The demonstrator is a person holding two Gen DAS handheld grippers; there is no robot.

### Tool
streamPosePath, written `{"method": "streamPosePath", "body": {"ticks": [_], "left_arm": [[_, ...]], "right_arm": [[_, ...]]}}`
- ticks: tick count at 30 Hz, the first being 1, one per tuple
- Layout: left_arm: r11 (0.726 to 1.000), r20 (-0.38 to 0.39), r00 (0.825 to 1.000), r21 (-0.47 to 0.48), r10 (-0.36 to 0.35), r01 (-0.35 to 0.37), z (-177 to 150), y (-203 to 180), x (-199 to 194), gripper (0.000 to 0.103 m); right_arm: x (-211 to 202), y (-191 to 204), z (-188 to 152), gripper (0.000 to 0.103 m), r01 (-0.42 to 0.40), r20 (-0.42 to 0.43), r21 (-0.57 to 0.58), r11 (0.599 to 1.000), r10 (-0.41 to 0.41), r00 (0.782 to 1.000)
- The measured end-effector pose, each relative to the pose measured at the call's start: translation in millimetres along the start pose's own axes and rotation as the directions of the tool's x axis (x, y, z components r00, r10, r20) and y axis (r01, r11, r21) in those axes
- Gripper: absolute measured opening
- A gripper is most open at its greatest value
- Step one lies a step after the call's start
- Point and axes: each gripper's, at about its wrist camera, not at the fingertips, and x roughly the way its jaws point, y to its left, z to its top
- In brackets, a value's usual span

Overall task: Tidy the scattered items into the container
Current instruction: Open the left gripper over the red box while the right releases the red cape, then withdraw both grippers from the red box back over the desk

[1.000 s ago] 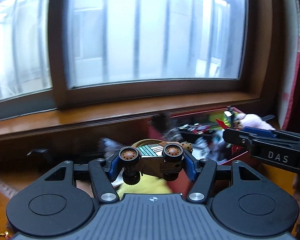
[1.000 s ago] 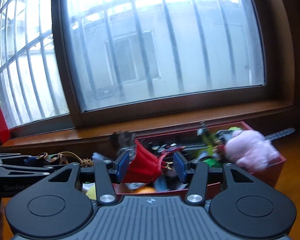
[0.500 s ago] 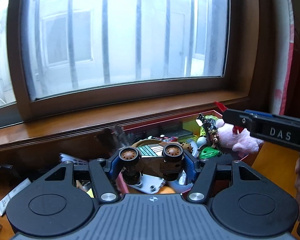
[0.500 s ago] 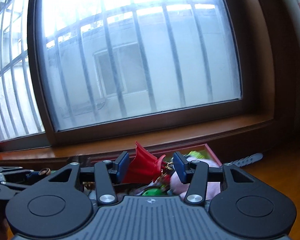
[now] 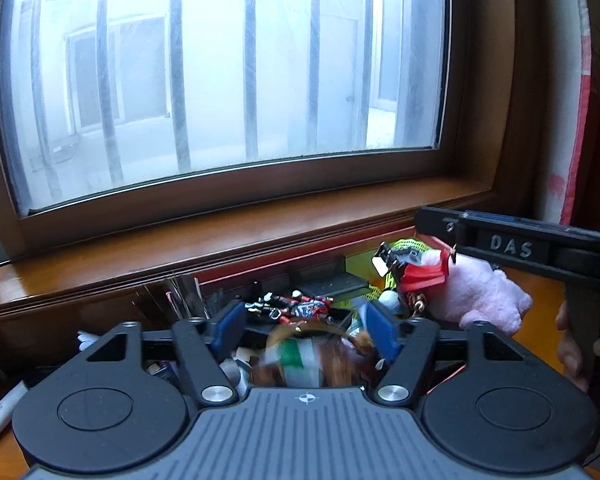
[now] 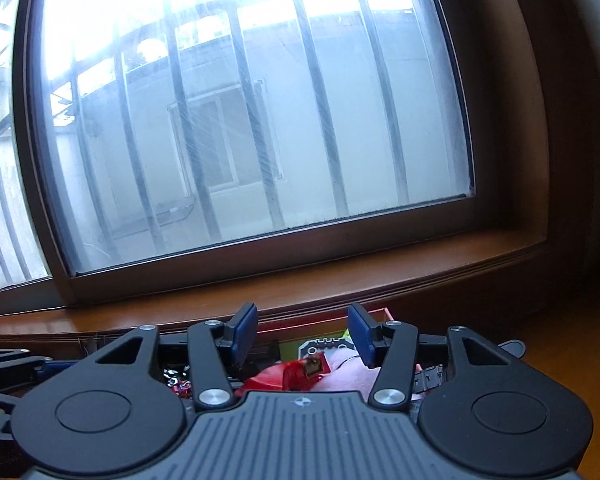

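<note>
**Both grippers spread above a full red box**

The left gripper [image 5: 304, 330] hangs over the red container [image 5: 284, 270], its blue fingers [image 5: 231, 326] apart. Between them, below the pads, lies a blurred brown toy [image 5: 314, 356] with a green and white striped patch; the blur hides whether it touches anything, but neither pad is on it.

The right gripper [image 6: 302, 334] also has its fingers [image 6: 244, 330] apart, with nothing between them. Just below it a folded red piece [image 6: 290, 374] lies on a pink plush toy [image 6: 346, 374] inside the container. In the left wrist view the same red piece [image 5: 424, 274] sits on the plush [image 5: 482, 300] at the right end of the box, directly under the right gripper's black arm, which carries the raised letters "DAS" [image 5: 511, 245]. A bare hand [image 5: 576, 354] grips that tool's handle at the right edge.

The container stands on the orange-brown bench [image 5: 540, 292], pushed against the wall under the wooden window sill [image 5: 220, 232]. Inside it are a yellow-green mesh item [image 5: 410, 246], a small red and black figure [image 5: 288, 304] near the middle, and dark pieces towards the back wall. At the left edge of the bench lies a white tube [image 5: 0, 416] with small print too fine to read.

Behind everything is a barred window [image 6: 252, 128].
</note>
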Motion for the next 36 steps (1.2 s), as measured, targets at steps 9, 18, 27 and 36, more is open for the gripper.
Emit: {"method": "streamPosePath", "body": {"ticks": [9, 18, 27, 36], "left_arm": [[1.000, -0.005, 1.000, -0.002, -0.007, 0.007, 0, -1, 2, 0.082], [1.000, -0.005, 1.000, -0.018, 0.007, -0.007, -5, 1, -10, 0.095], [0.996, -0.003, 0.999, -0.070, 0.051, -0.051, -18, 13, -33, 0.102], [0.983, -0.056, 0.992, -0.142, 0.111, -0.118, -59, 51, -62, 0.103]], "right_arm": [[7, 3, -4, 0.072, 0.005, -0.008, 0.012, 1.000, -0.005, 1.000], [-10, 15, -6, 0.085, -0.004, -0.007, 0.001, 1.000, 0.004, 1.000], [-36, 33, -15, 0.093, -0.030, -0.014, -0.020, 0.999, 0.030, 0.999], [-71, 78, -41, 0.102, -0.111, -0.014, -0.033, 0.993, 0.111, 0.994]]}}
